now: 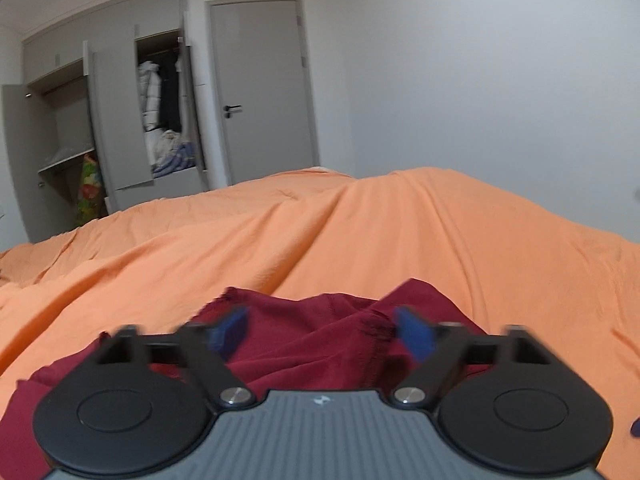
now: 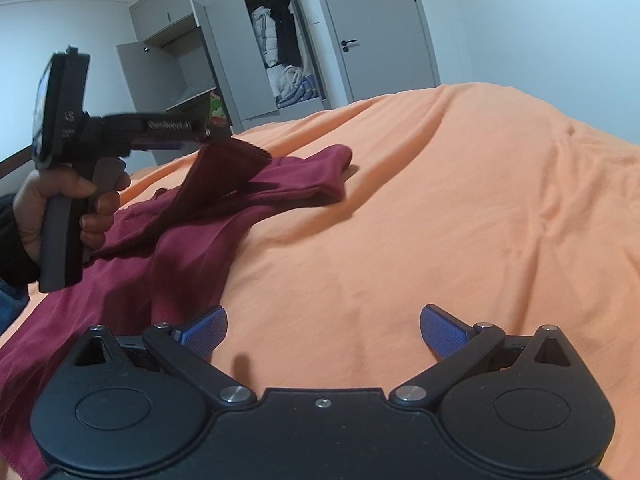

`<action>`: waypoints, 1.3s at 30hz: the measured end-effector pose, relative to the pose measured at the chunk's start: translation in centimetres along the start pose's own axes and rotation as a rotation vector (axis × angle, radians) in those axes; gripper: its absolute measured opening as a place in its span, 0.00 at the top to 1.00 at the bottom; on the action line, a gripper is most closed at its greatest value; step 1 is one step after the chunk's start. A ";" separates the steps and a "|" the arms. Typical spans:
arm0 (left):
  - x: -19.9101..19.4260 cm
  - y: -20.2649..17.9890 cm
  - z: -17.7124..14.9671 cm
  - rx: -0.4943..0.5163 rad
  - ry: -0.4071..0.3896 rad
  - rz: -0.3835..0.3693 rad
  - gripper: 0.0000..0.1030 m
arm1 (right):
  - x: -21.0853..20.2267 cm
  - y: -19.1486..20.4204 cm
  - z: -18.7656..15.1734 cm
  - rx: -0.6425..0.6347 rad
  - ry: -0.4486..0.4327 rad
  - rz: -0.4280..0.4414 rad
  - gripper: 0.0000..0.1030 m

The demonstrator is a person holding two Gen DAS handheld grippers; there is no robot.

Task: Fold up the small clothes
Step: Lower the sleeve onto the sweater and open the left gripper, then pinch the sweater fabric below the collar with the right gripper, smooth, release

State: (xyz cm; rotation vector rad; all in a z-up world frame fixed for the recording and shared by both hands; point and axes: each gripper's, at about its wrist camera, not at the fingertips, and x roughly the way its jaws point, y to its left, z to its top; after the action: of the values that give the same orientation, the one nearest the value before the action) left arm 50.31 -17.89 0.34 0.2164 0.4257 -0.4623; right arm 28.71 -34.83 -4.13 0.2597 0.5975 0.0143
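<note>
A dark red garment (image 1: pixel 308 344) lies crumpled on the orange bed cover (image 1: pixel 360 232). My left gripper (image 1: pixel 322 320) is open just above it, its blue pads (image 1: pixel 230 330) standing wide apart with bunched red fabric between and below them. In the right wrist view the same garment (image 2: pixel 180 248) spreads over the left part of the bed cover (image 2: pixel 440 200). A hand (image 2: pixel 60 208) holds the left gripper (image 2: pixel 218 136) there, and a raised flap of fabric (image 2: pixel 228 168) meets its tip. My right gripper (image 2: pixel 323 320) is open over bare cover, right of the garment's edge.
Beyond the bed stands a grey wardrobe (image 1: pixel 120 120) with open doors, hanging coats and piled clothes inside. A closed grey door (image 1: pixel 264 92) is to its right, then a white wall. The bed cover bulges into a ridge (image 2: pixel 480 120) at the far right.
</note>
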 end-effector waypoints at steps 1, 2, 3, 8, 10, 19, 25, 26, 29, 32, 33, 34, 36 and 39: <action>-0.7 0.5 -0.1 -0.011 -0.015 0.021 0.00 | 0.1 0.2 -0.1 -0.005 0.004 0.000 0.00; -1.9 0.6 0.5 -0.021 -0.027 0.036 0.00 | 0.2 0.4 -0.1 -0.012 0.008 -0.001 0.00; -2.7 1.2 0.4 -0.034 -0.029 0.047 0.00 | 0.2 0.6 -0.1 -0.018 0.011 -0.001 0.00; -6.9 5.6 -0.9 -0.176 -0.018 0.120 0.00 | 0.4 1.1 -0.1 -0.040 0.024 -0.011 0.00; -8.9 7.5 -1.6 -0.216 -0.027 0.171 0.00 | 0.5 1.3 0.1 -0.046 0.019 -0.010 0.00; -15.9 17.7 -8.1 -0.211 0.086 0.494 0.00 | 4.9 3.5 5.8 -0.140 -0.016 0.092 0.00; -15.2 20.9 -10.1 -0.155 0.170 0.508 0.01 | 11.0 5.8 9.5 -0.126 -0.002 0.183 0.08; -14.8 21.0 -10.2 -0.137 0.174 0.505 0.05 | 12.0 6.1 9.9 -0.124 0.006 0.189 0.15; -13.2 21.3 -10.5 -0.088 0.193 0.487 0.15 | 15.0 6.7 11.2 -0.092 0.055 0.172 0.25; -11.0 21.7 -10.5 -0.051 0.203 0.466 0.27 | 17.1 6.8 12.1 -0.051 0.090 0.162 0.46; -10.4 21.8 -10.4 -0.040 0.199 0.462 0.34 | 17.4 6.9 12.3 -0.047 0.093 0.162 0.54; -9.9 22.0 -10.2 -0.031 0.197 0.457 0.38 | 17.7 7.0 12.6 -0.051 0.098 0.162 0.71; -9.1 22.3 -9.9 -0.025 0.192 0.422 0.71 | 18.1 7.2 13.2 -0.061 0.102 0.166 0.89; -9.0 22.8 -9.1 -0.057 0.144 0.365 0.98 | 17.9 7.6 14.1 -0.102 0.070 0.188 0.90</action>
State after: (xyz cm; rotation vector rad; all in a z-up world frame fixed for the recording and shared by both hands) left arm 50.63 8.22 -1.36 0.2668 0.5274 -0.0765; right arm 51.92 -29.21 -0.94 0.2165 0.6378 0.2352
